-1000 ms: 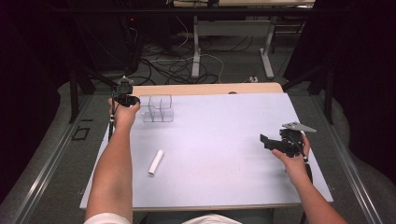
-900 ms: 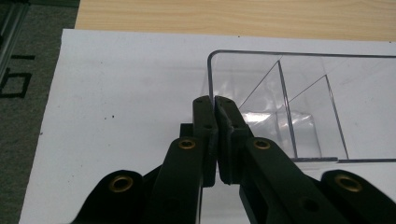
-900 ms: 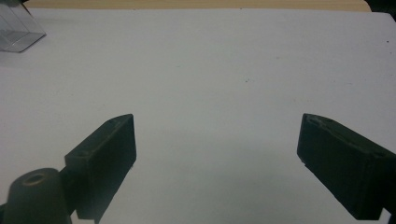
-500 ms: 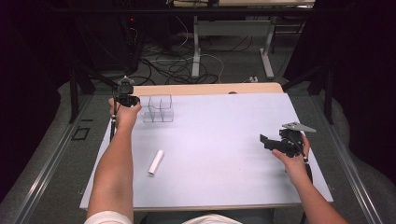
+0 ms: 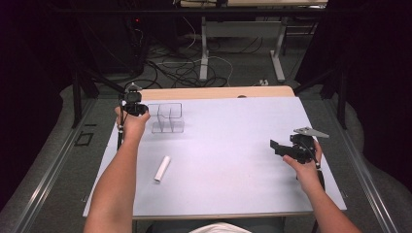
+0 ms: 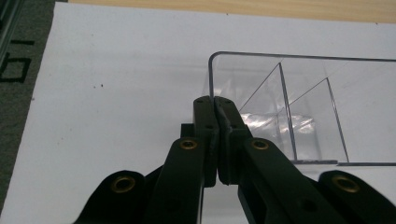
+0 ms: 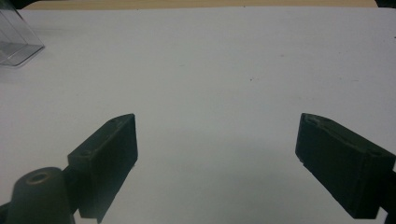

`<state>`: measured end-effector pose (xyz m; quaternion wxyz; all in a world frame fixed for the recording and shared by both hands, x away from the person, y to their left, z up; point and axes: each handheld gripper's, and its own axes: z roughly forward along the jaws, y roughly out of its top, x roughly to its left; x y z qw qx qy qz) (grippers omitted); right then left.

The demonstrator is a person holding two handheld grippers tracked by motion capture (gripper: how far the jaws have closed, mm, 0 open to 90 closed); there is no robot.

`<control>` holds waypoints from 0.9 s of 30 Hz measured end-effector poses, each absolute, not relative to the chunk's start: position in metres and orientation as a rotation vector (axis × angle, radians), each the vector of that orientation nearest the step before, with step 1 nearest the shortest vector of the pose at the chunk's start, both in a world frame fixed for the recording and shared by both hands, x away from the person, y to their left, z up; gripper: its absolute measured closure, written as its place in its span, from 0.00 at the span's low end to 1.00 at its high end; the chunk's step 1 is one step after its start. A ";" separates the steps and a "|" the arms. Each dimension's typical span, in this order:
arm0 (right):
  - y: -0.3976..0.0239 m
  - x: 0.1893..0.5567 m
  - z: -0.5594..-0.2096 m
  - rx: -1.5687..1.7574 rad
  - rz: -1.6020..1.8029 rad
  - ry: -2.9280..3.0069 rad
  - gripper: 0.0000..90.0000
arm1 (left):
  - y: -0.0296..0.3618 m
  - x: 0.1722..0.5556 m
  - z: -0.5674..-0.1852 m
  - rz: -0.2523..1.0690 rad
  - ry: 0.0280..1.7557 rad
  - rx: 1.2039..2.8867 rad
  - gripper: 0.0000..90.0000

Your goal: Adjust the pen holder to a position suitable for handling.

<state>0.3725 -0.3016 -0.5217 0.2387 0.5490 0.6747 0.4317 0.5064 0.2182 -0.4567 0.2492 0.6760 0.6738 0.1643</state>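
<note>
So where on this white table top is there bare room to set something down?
The widest bare patch lies between the clear plastic divided box and the right gripper. The near strip between the small white cylinder and the right hand is bare too. It is crowded at the far left corner, where the left gripper pinches the box's wall.

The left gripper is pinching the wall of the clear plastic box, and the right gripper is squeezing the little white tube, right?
Not quite. The left gripper does pinch the wall of the clear plastic divided box. But the right gripper holds nothing: the right gripper view shows its jaws wide apart over bare tabletop. The small white tube lies loose on the table.
</note>
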 end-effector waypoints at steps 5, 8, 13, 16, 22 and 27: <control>-0.299 0.372 -0.522 1.505 1.185 1.855 0.14 | 0.215 0.489 -0.453 0.424 1.816 1.876 0.99; -0.299 0.372 -0.522 1.492 1.183 1.861 0.14 | 0.214 0.478 -0.451 0.438 1.806 1.884 0.99; -0.296 0.372 -0.522 1.485 1.185 1.871 0.14 | 0.213 0.468 -0.453 0.429 1.811 1.892 0.99; -0.295 0.372 -0.522 1.483 1.188 1.876 0.14 | 0.212 0.465 -0.455 0.442 1.805 1.877 0.99; -0.294 0.372 -0.523 1.487 1.186 1.876 0.14 | 0.216 0.461 -0.458 0.423 1.793 1.833 0.98; -0.294 0.372 -0.523 1.491 1.182 1.878 0.14 | 0.221 0.459 -0.457 0.396 1.771 1.809 0.94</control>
